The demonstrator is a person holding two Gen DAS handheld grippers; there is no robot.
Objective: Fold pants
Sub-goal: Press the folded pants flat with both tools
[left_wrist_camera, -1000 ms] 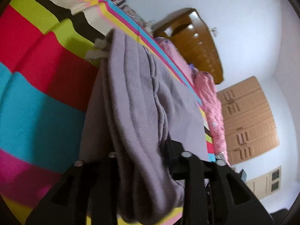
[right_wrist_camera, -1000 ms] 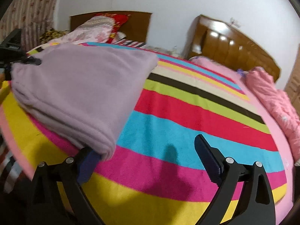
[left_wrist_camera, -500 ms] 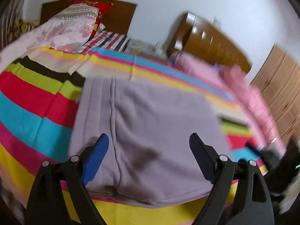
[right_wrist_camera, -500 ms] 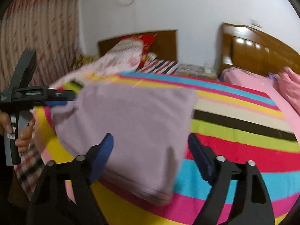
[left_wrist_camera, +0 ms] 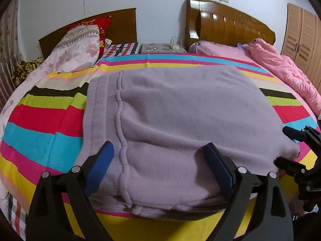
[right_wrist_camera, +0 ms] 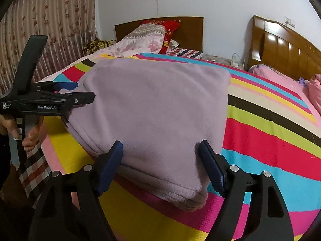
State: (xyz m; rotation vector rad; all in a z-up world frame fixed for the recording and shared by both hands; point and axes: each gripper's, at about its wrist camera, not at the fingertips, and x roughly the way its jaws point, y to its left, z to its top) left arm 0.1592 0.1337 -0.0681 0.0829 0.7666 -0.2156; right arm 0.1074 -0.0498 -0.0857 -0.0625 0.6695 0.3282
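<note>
Left wrist view: lilac pants [left_wrist_camera: 180,120] no longer bunched between the fingers as a second ago, now lying flat as a folded stack on the striped bed cover [left_wrist_camera: 40,124], ribbed waistband toward 9 o'clock. Left gripper [left_wrist_camera: 158,166] spread wide, holding nothing, blue fingers [left_wrist_camera: 100,164] straddling the near edge. Means the last fold is probably laid down and released; little left beyond smoothing. Right gripper [left_wrist_camera: 289,148] just beside the stack's corner at 3 o'clock.

Right wrist view: pants [right_wrist_camera: 156,110] filling the centre, layered edges toward 6 o'clock, bed cover [right_wrist_camera: 270,132] at 3 o'clock. Right gripper [right_wrist_camera: 160,166] likewise wide open and empty, levelled low over the near corner. Left gripper [right_wrist_camera: 80,92] at 9 o'clock, held level in a hand [right_wrist_camera: 18,128], hovering at the far corner.
</note>
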